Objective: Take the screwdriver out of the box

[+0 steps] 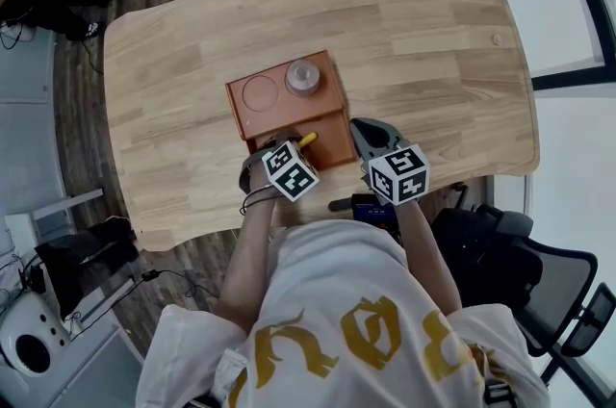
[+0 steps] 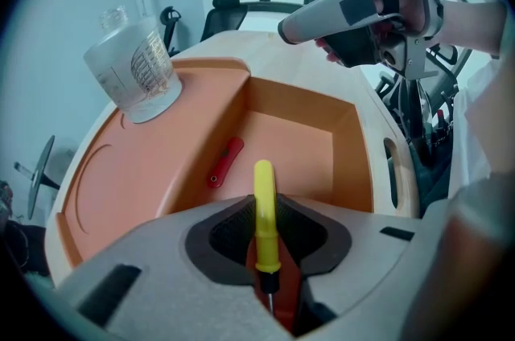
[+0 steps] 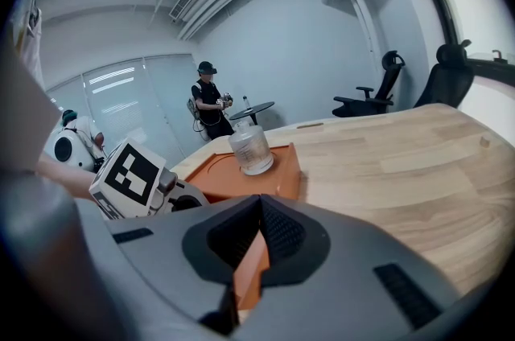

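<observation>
- Head view: the box point(image 1: 279, 115) sits by the middle of the near edge of the tabletop point(image 1: 433, 60), with a jar point(image 1: 302, 76) on the box's far right corner. The left gripper point(image 1: 296, 148) is over the box's near compartment, and the yellow handle of the screwdriver point(image 1: 307, 139) sticks out past it. The right gripper point(image 1: 364, 129) is at the box's right edge.
- Left gripper view: the jaws are clamped on the screwdriver's yellow handle, above the compartment. A red tool point(image 2: 226, 161) lies on the compartment floor.
- Right gripper view: the jaws are pressed together at the tips, and a strip of the box's orange shows in the slit behind them.
</observation>
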A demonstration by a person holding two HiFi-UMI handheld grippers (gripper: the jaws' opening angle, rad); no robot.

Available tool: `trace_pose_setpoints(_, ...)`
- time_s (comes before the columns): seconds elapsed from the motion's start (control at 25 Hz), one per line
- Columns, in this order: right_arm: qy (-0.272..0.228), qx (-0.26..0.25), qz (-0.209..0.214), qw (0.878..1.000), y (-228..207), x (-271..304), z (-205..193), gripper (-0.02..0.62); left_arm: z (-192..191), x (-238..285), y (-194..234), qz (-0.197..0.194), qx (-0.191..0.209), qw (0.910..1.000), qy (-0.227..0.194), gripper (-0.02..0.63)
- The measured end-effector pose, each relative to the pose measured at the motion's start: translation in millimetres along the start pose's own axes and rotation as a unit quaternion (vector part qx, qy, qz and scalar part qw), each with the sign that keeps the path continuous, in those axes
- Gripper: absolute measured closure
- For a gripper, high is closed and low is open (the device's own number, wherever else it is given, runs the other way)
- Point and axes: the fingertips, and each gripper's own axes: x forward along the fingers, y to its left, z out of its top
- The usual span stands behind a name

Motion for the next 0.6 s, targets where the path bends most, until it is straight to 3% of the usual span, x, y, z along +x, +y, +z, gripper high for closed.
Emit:
trace_pose_setpoints(0.28,-0.007,0.001,-0.001,1.0,1,-3,2,0.584,6,-4,-1,0.012,0.0,0.9996,-0.024,0.526)
trace_pose_setpoints(0.6,-0.015,-0.016,-0.003,1.0,7,-6,8,0.584,28,-28,3,0.016,-0.045,0.9923,-0.114,0.527)
